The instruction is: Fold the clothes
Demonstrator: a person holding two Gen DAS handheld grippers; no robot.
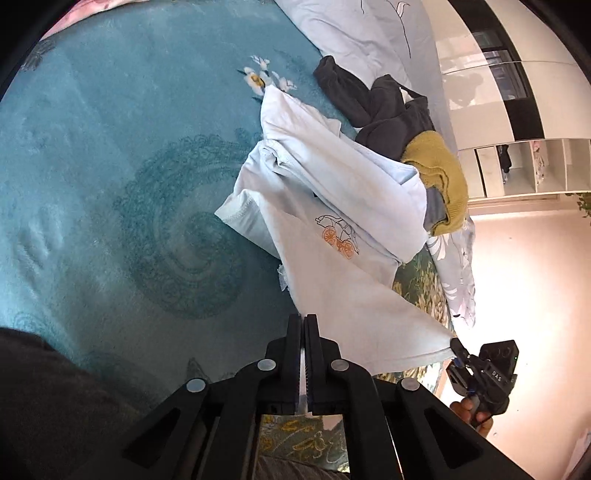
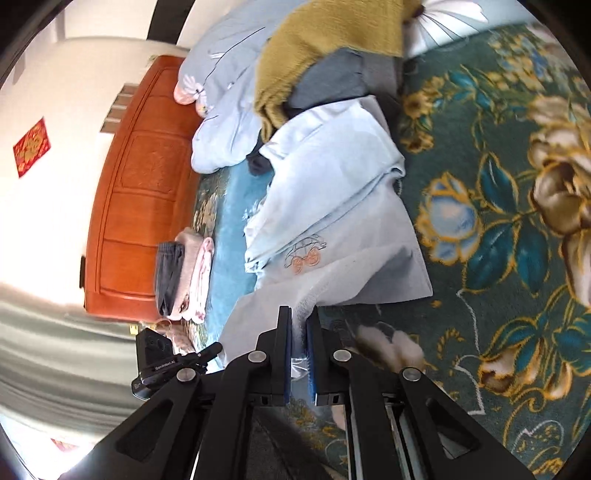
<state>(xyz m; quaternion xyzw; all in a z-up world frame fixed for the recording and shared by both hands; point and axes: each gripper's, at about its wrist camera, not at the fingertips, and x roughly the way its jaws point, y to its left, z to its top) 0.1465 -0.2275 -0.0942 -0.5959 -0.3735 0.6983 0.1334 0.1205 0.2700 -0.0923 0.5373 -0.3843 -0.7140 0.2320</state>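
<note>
Left gripper: my left gripper (image 1: 304,325) was clamped tight, jaws nearly together, a thin edge of the pale blue shirt (image 1: 332,206) pinched between the pads.
Right gripper: my right gripper (image 2: 298,321) was closed on a thicker fold of the same shirt's hem (image 2: 306,295); a narrow gap stayed between the blue pads, filled with cloth.
Shirt: light blue, small orange-wheeled car print (image 1: 338,234) on it, partly lifted at the near edge between my two grippers, the rest crumpled on the bed.
Shirt place: toward the bed's edge where the teal blanket (image 1: 110,166) met the dark green floral cover (image 2: 480,184); the far end lay against the heap of clothes.
Heap: mustard-yellow knit (image 1: 439,173) on top of a grey garment (image 1: 434,208), just beside a dark charcoal garment (image 1: 380,107), all touching the shirt's far side.
Bedding: pale blue quilt with flower print (image 1: 369,33) bunched behind the heap.
Folded stack: grey, beige and pink pieces (image 2: 184,277) stacked at the bed's far edge, well apart from the shirt, in front of an orange wooden headboard (image 2: 144,192).
Other view: right gripper body (image 1: 487,369) seen from the left camera, a hand (image 1: 476,415) under it; couldn't tell its jaw gap there.
Blur: right view was smeared at the lower left.
</note>
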